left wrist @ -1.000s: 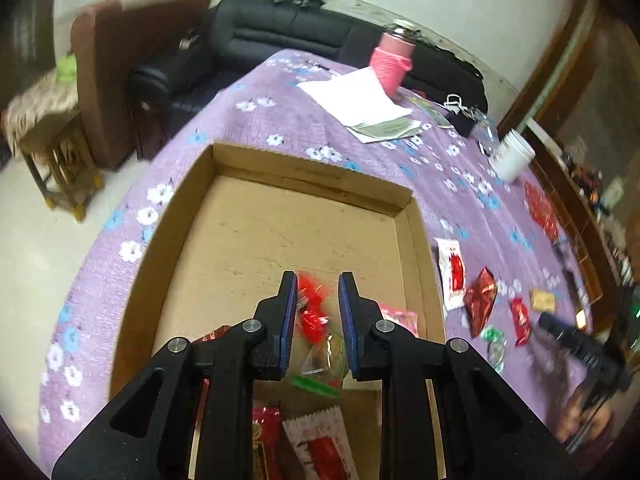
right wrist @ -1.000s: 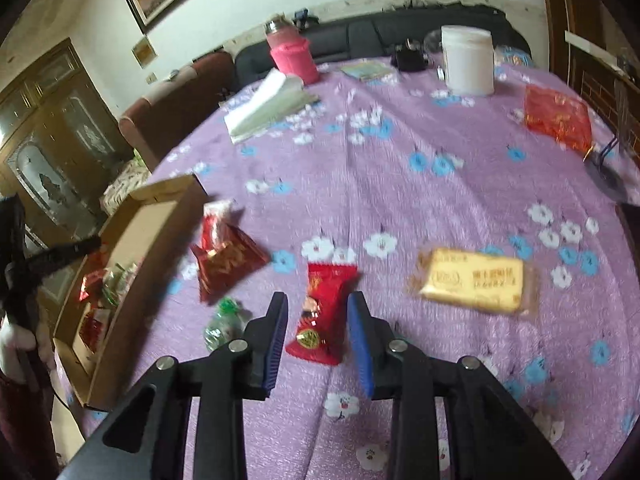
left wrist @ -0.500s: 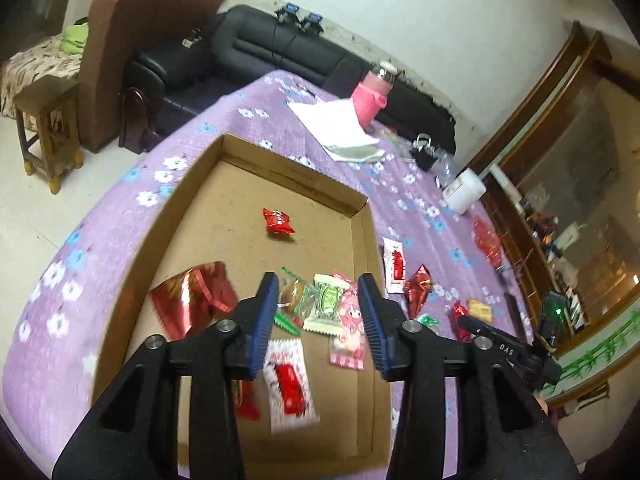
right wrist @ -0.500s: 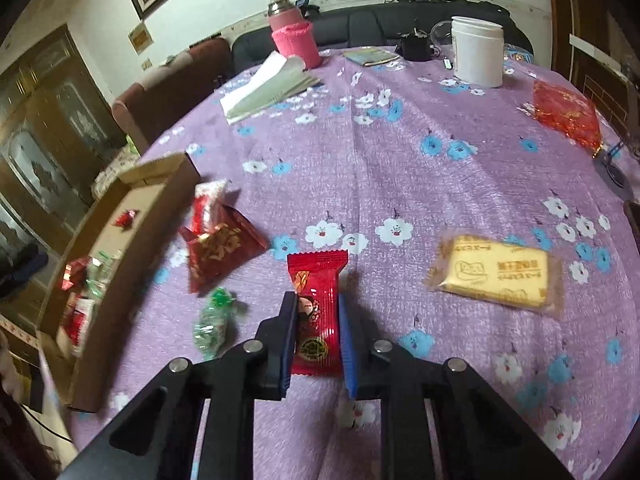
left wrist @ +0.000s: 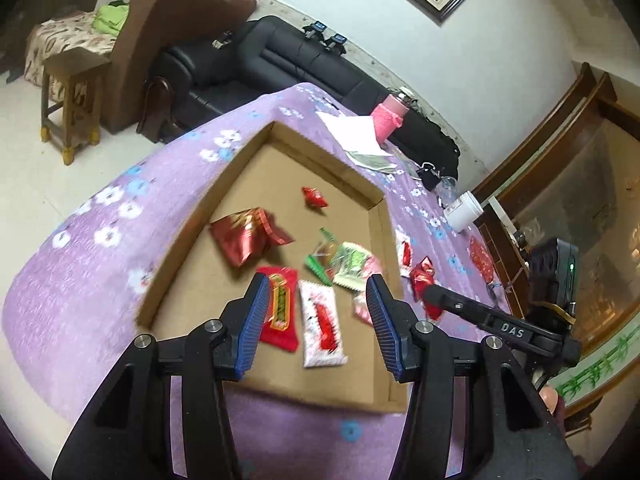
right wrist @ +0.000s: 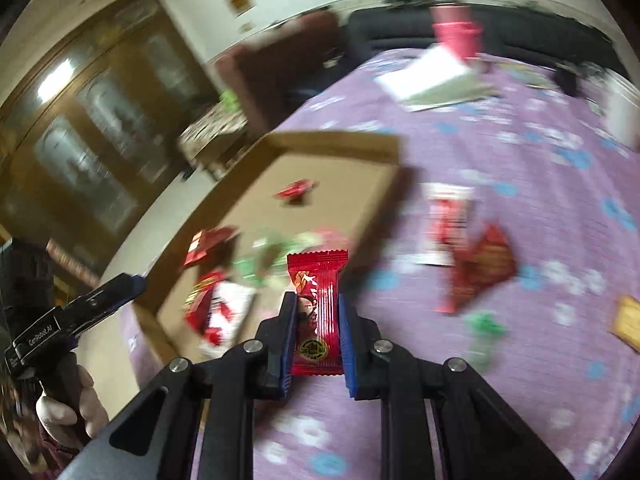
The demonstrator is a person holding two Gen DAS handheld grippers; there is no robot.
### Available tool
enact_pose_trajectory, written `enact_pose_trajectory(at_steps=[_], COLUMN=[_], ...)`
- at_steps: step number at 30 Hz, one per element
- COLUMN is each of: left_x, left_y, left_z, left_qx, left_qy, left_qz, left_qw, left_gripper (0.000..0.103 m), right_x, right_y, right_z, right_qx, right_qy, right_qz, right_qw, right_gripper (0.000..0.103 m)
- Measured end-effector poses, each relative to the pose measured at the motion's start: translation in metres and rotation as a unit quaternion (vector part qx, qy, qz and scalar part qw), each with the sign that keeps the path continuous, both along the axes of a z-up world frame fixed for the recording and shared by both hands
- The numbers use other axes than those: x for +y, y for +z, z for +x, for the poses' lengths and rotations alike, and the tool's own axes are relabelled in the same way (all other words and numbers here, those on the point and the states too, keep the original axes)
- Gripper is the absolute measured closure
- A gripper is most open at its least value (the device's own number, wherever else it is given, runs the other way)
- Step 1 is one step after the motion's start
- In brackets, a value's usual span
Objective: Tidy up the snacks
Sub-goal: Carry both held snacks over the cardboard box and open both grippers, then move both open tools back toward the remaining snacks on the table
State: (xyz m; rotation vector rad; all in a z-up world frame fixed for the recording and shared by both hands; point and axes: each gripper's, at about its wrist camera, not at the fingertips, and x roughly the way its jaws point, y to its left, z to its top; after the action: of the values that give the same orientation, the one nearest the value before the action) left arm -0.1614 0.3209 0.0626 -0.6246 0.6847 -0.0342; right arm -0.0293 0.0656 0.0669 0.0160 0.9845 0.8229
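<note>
A shallow cardboard box (left wrist: 276, 138) lies on the purple flowered tablecloth and holds several snack packets, among them a red foil bag (left wrist: 244, 234) and a white-and-red packet (left wrist: 322, 316). My left gripper (left wrist: 316, 320) is open and empty, raised above the box's near end. My right gripper (right wrist: 318, 328) is shut on a red snack packet (right wrist: 318, 292) and holds it in the air beside the box (right wrist: 336, 146), near its right wall. The left gripper also shows in the right wrist view (right wrist: 116, 290).
Loose snacks lie on the cloth right of the box: a dark red foil bag (right wrist: 480, 268), a green candy (right wrist: 484, 322), a yellow packet (right wrist: 628, 322). Farther back stand a pink bottle (left wrist: 388, 120), white papers (left wrist: 352, 134) and a white cup (left wrist: 462, 210).
My left gripper let a small red candy fall into the box, opened wide and pulled back and up. My right gripper closed on the red packet, lifted it and swung left toward the box.
</note>
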Motion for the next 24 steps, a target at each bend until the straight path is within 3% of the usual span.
enact_pose_trajectory(at_steps=[4, 7, 11, 19, 24], left_x=[0.007, 0.010, 0.007, -0.024, -0.056], left_y=[-0.002, -0.003, -0.006, -0.001, 0.001], left_z=[-0.011, -0.015, -0.015, -0.005, 0.005], left_qx=[0.004, 0.006, 0.010, 0.011, 0.018], left_qy=[0.011, 0.015, 0.008, -0.023, -0.059], left_qz=[0.006, 0.002, -0.005, 0.007, 0.021], left_qw=[0.9999, 0.9999, 0.9999, 0.9996, 0.9979], left_gripper=[0.053, 0.053, 0.053, 0.053, 0.053], right_x=[0.037, 0.037, 0.010, -0.093, -0.122], right_y=[-0.007, -0.010, 0.001, 0.008, -0.004], right_z=[-0.014, -0.020, -0.016, 0.011, 0.020], right_qx=[-0.009, -0.006, -0.019, -0.043, -0.029], right_qy=[0.033, 0.034, 0.002, -0.122, -0.149], right_qz=[-0.025, -0.027, -0.010, -0.025, -0.025], right_qw=[0.999, 0.999, 1.000, 0.991, 0.988], right_gripper=[0.078, 0.073, 0.056, 0.054, 0.054])
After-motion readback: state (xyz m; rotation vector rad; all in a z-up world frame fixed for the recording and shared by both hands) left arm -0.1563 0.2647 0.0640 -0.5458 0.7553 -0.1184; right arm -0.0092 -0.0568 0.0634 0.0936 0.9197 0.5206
